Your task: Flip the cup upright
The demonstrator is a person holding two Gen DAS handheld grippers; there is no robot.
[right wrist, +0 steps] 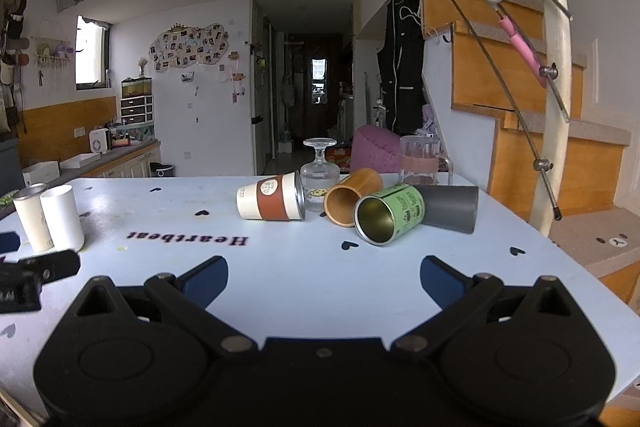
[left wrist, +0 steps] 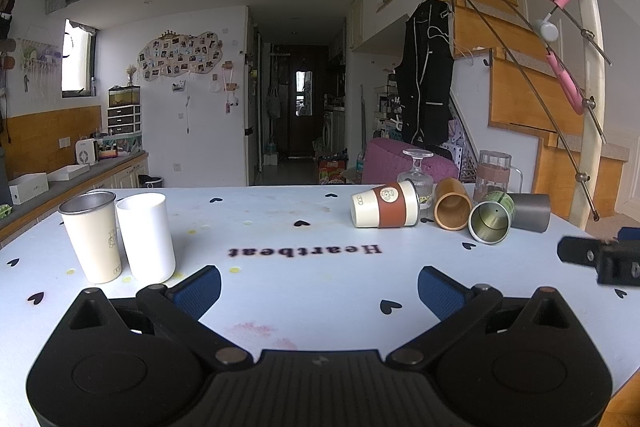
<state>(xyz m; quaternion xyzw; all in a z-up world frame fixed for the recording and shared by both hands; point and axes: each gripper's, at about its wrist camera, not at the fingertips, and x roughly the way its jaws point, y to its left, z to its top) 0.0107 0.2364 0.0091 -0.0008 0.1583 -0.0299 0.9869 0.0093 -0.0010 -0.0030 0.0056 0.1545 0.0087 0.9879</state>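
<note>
- Left wrist view: the left claw [left wrist: 319,285] hovers low over the pale blue tabletop [left wrist: 280,291], its blue-padded fingers [left wrist: 200,289] spread wide with nothing between them.
- At 10 o'clock from this claw, two cups stand upright and touching: a cream steel-rimmed cup [left wrist: 93,237] and, on its right, a white cup [left wrist: 146,235].
- At 1 to 2 o'clock lies the fallen group: a cream cup with a brown sleeve [left wrist: 385,204] on its side, base toward the camera; a bamboo cup [left wrist: 453,209] on its side, mouth toward the camera; a green tin cup [left wrist: 491,221] on its side, mouth toward the camera; and a dark grey cup [left wrist: 530,211] lying behind the tin.
- Behind them, a stemmed glass [left wrist: 418,174] stands inverted, and a clear jar with a cork band [left wrist: 494,171] stands upright.
- At 3 o'clock, a blurred part of the right claw [left wrist: 600,259] enters the frame.
- Right wrist view: the right claw [right wrist: 324,277] is likewise wide open and holds nothing, above the tabletop [right wrist: 280,267].
- From this claw, the green tin cup [right wrist: 389,214] lies at 12 to 1 o'clock, touching the bamboo cup [right wrist: 352,195] and the dark grey cup [right wrist: 452,207]; the sleeved cup [right wrist: 272,202] lies at 11 o'clock.
- At 9 o'clock, part of the left claw [right wrist: 36,277] shows, near the two upright cups [right wrist: 50,217].
- Black lettering, "Heartbeat" [right wrist: 188,238], is printed upside down on the tabletop.
</note>
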